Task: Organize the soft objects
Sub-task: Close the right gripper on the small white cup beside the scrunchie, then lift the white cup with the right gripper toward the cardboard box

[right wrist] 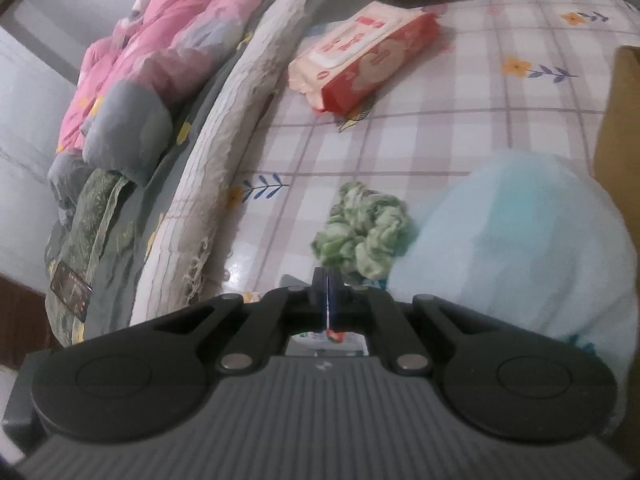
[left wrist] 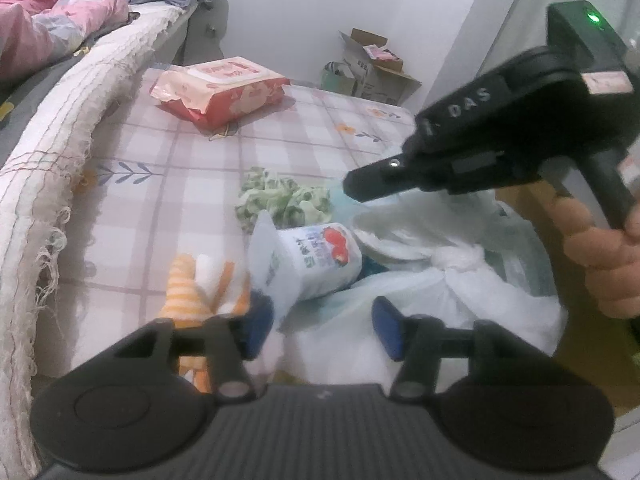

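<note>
Blue-padded fingers (left wrist: pixel 259 326) of the left gripper (left wrist: pixel 322 330) stand apart at the bottom of the left wrist view, holding nothing. The left pad sits against the flat end of a white tissue pack (left wrist: pixel 310 262) printed with red fruit, which lies tipped on its side just ahead of the jaws. Beside that pad, to the left, an orange-and-white striped plush toy (left wrist: pixel 192 294) lies on the checked floral sheet (left wrist: pixel 168 152). Ahead and to the right of the jaws sits a knotted white plastic bag (left wrist: pixel 448 280), touching the tissue pack. Further ahead, a green-and-white scrunchie (left wrist: pixel 284 200) rests on the sheet, and well beyond it lies a red wipes packet (left wrist: pixel 222 90). A frayed white blanket (left wrist: pixel 68 152) runs along the left side. The right gripper (left wrist: pixel 400 180) enters from the right, held by the person's hand (left wrist: pixel 600 260), its tip hovering above the bag.

From the right wrist view, the right gripper (right wrist: pixel 328 300) has its fingers pressed together, with no visible gap; whether anything thin is pinched between them cannot be told. Just past the tips lies the scrunchie (right wrist: pixel 362 236), with a pale blue soft bundle (right wrist: pixel 520 248) touching it on the right. The wipes packet (right wrist: pixel 364 58) lies far ahead, and a pink quilt (right wrist: pixel 160 40) is heaped beyond the white blanket (right wrist: pixel 240 140) on the left.
</note>
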`<state>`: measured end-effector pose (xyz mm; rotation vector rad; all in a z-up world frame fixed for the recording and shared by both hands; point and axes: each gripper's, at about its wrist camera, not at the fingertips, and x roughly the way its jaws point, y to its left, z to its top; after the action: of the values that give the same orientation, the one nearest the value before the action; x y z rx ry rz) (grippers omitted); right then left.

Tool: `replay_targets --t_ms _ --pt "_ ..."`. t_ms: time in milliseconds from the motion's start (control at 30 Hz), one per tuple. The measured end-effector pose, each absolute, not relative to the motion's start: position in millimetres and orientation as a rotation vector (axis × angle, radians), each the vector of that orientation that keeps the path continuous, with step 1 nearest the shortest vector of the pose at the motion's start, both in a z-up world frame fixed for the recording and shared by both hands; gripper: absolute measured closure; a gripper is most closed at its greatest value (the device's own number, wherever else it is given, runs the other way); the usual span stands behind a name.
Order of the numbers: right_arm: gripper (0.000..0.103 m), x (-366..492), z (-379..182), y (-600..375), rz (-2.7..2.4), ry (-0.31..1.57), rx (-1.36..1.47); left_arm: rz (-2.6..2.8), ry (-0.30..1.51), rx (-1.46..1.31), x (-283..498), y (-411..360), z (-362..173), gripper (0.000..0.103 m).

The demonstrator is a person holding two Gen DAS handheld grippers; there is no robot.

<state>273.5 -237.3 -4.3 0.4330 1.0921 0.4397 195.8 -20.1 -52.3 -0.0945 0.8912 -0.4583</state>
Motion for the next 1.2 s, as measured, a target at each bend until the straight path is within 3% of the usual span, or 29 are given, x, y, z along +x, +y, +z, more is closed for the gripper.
replay_targets --t_ms 167,233,333,433,533,700,1200 --pt "0.094 274.8 -2.3 -222.2 0.510 1.113 0.434 -0.463 0.895 -0.095 193.3 -18.7 -50.7 0.049" --pt "0.080 278.5 -1.9 -207.0 0.523 1.110 0.384 -0.460 0.899 -0.092 190.9 -17.2 -50.4 0.049" --pt "0.079 287.2 -6.0 -177.9 0.540 1.114 0.287 -0.456 0.903 -0.088 186.9 -14.2 -49.9 0.049" --pt "0.079 298.1 -18.7 -156.6 0.533 1.151 0.225 -0.449 0.903 -0.085 185.8 -10.4 -49.6 0.049" --pt "0.095 300.7 -29.1 -148.9 0.506 1.177 0.166 -0.441 0.902 -0.087 186.6 -6.6 -49.4 0.049" --pt "0.103 290.1 -18.6 -168.9 0.495 1.147 0.217 -0.436 0.902 -0.095 192.0 -4.5 -51.9 0.049" --pt "0.102 278.2 -13.9 -221.9 0.499 1.114 0.390 -0.471 0.970 -0.213 218.5 -17.3 -58.6 0.029"
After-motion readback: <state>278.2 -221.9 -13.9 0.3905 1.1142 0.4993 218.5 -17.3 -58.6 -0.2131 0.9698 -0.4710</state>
